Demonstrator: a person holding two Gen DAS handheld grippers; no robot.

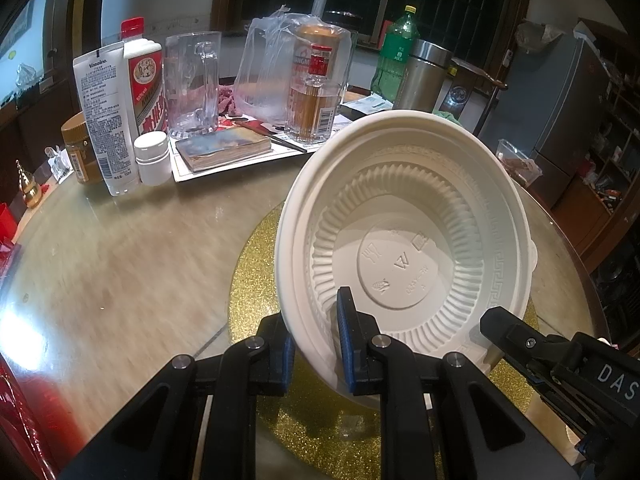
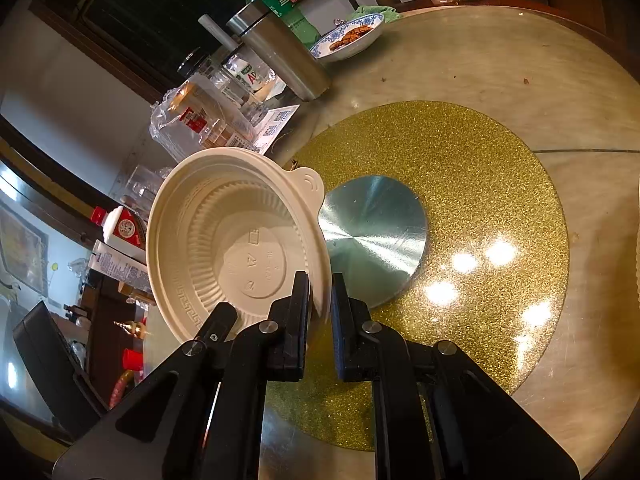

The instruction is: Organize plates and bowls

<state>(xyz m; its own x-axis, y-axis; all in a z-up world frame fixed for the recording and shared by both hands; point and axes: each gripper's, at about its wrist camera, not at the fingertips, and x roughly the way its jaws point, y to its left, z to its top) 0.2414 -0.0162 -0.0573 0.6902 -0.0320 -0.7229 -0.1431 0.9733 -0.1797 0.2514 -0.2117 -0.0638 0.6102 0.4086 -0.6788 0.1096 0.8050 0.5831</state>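
The left gripper (image 1: 316, 344) pinches the near rim of the white plastic bowl (image 1: 408, 240), one pad inside and one outside. The bowl is tipped up on its edge above the gold turntable (image 1: 256, 272), with its open side facing us and its little tab handle pointing away to the right. The right gripper (image 2: 320, 312) squeezes the rim on the other side. The plastic looks thin and bendy, so it could slip out and drop if either hand pulls or twists.
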